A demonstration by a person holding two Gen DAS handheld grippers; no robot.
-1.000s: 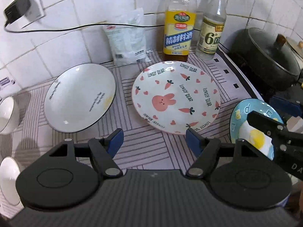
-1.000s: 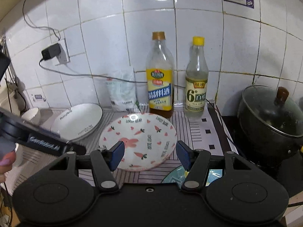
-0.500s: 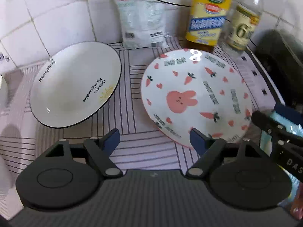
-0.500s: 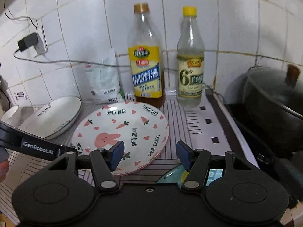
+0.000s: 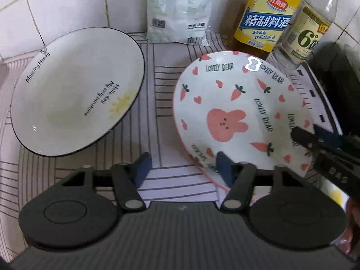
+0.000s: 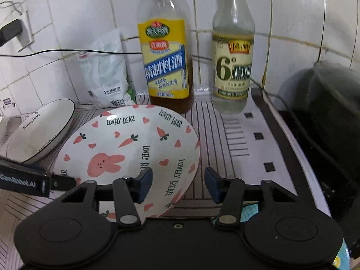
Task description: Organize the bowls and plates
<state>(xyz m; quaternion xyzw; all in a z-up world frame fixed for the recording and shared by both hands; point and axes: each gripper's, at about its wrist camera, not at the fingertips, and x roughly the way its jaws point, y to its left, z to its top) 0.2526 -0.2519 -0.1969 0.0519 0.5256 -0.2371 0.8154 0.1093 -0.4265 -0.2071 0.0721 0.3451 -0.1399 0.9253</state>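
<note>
Now straddle the rabbit plate's [image 5: 236,112] near rim squarely; left gripper [image 5: 183,168] and right gripper [image 6: 177,183] have just been closing, still apart, clamping nothing.

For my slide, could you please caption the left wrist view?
Left tongs open at the near rim of the rabbit plate, beside the white plate.

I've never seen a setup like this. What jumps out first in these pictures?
The pink rabbit plate, dotted with carrots and hearts, lies mid-counter between both hand-held grippers. Left of it sits a white black-rimmed plate, and two tall bottles, a yellow-labelled cooking wine bottle and a clear vinegar bottle, stand against the tiled wall behind.
</note>
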